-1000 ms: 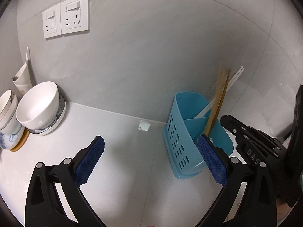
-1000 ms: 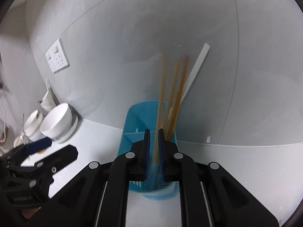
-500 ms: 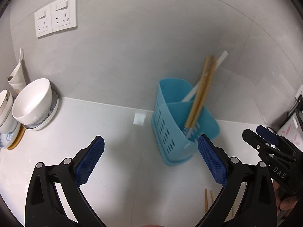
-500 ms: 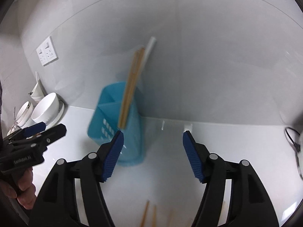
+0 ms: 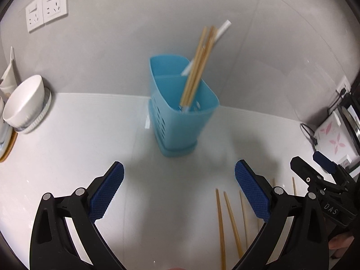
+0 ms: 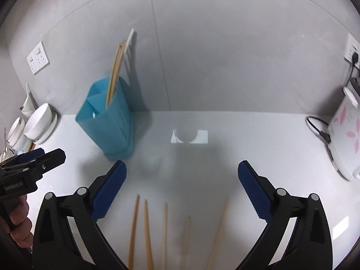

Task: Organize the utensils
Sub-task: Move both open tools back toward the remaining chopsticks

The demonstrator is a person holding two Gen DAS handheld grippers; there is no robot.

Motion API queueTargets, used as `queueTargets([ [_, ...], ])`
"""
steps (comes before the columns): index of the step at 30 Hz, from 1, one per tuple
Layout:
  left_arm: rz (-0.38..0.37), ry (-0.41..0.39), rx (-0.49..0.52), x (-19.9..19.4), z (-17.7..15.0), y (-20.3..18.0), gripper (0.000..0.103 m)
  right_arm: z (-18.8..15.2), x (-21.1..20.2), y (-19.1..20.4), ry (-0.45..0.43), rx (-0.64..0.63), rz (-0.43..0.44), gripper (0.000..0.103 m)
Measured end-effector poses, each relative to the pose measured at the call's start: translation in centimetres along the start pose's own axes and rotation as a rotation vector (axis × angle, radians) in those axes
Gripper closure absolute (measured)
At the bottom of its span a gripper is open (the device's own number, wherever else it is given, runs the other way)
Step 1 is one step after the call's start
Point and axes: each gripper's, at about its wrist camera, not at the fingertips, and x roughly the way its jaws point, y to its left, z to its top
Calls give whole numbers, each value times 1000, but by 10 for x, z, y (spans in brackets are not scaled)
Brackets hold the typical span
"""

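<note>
The left gripper (image 5: 179,190) hangs over the white countertop (image 5: 67,157) with its blue-padded fingers spread wide and nothing between them. The right gripper (image 6: 182,189) is likewise wide open and empty above the same surface.

A blue perforated utensil holder (image 5: 180,117) stands near the grey tiled wall, divided into two compartments. Several wooden chopsticks (image 5: 198,65) lean upright in it together with a white stick (image 5: 221,28), probably a white chopstick, though blur makes that uncertain; they seem to sit in the nearer compartment as the left wrist view shows it.

More loose chopsticks (image 6: 146,231) lie flat on the countertop, side by side, just in front of the right gripper and partly between its fingers; in the left wrist view they lie beside the right-hand finger.

At the far left sit a white bowl (image 5: 24,105) on stacked dishes and a pair of wall sockets (image 5: 46,6) above. A white appliance with pink flowers (image 6: 344,139) stands at the far right, its cable plugged in.
</note>
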Motion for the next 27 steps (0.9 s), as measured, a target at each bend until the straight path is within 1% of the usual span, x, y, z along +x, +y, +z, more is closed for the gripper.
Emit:
queueTargets([
  [3, 3, 34, 11, 6, -10, -8, 6, -11, -4, -7, 18, 10, -20, 8],
  [10, 4, 109, 23, 20, -41, -23, 6, -36, -2, -26, 98, 61, -63, 8],
  [13, 6, 139, 28, 26, -55, -28, 6, -50, 2, -28, 138, 54, -87, 8],
  [18, 12, 180, 40, 37, -79, -34, 6, -74, 12, -35, 208, 87, -90, 8],
  [21, 12, 218, 33, 45, -92, -36, 6, -86, 13, -40, 236, 99, -99, 8],
  [27, 25, 259, 46, 54, -109, -42, 6, -103, 13, -47, 274, 116, -113, 8],
])
